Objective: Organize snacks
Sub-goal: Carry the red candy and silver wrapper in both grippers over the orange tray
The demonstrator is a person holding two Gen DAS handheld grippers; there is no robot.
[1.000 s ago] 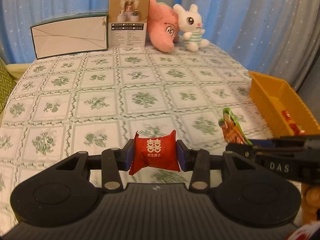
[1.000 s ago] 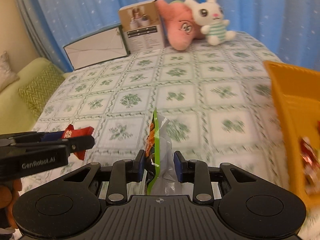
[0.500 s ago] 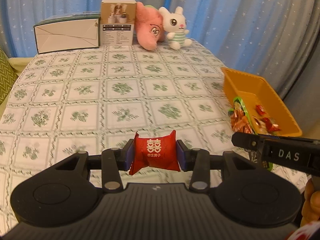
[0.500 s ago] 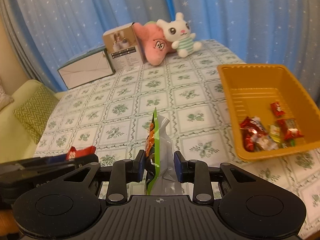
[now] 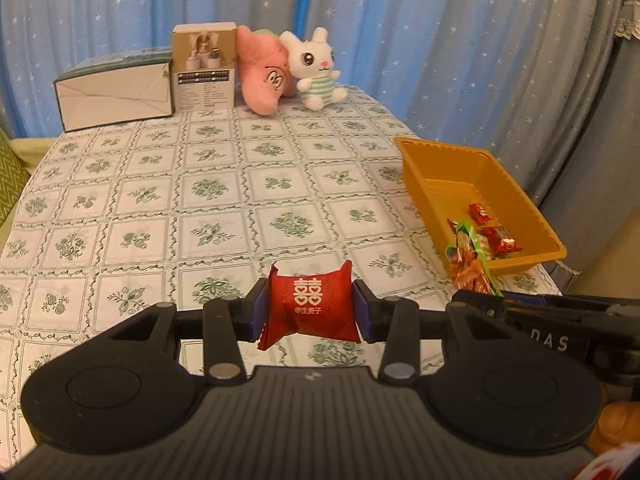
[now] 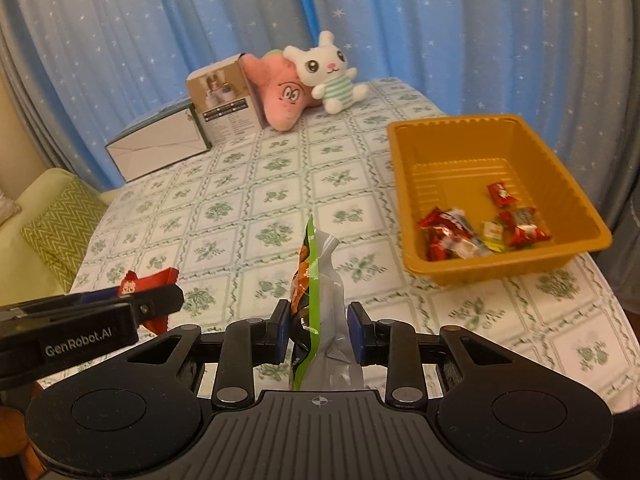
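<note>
Blue star-print curtains point(image 5: 440, 40) hang behind everything, and we're working over a table with a white-and-green floral tablecloth point(image 5: 200, 184). Along the far edge sit a flat white box point(image 5: 114, 94), an upright product box point(image 5: 203, 68), a pink plush point(image 5: 262, 76) and a little white bunny plush point(image 5: 316, 68). Off to the left in the right wrist view you can see a green zigzag cushion point(image 6: 64, 220) on a pale couch.

Our left gripper point(image 5: 311, 312) has its blue pads pinching a red candy packet point(image 5: 310, 306) with white characters on it, puffed out between the fingers and held up off the cloth. Our right gripper point(image 6: 316, 332) is squeezed on a green-and-silver snack bag point(image 6: 316, 292), held edge-on so the green seam points up and away from the camera. You can also spot that bag from the left wrist view, just in front of the tray's near corner.

Over on the right side of the table is the orange tray point(image 6: 404, 152), and it already has a handful of wrapped candies point(image 6: 476, 228) in its near end, mostly red ones plus a small yellowish one. Both held snacks are outside the tray, on its left side, with the snack bag being the nearer of the two.
</note>
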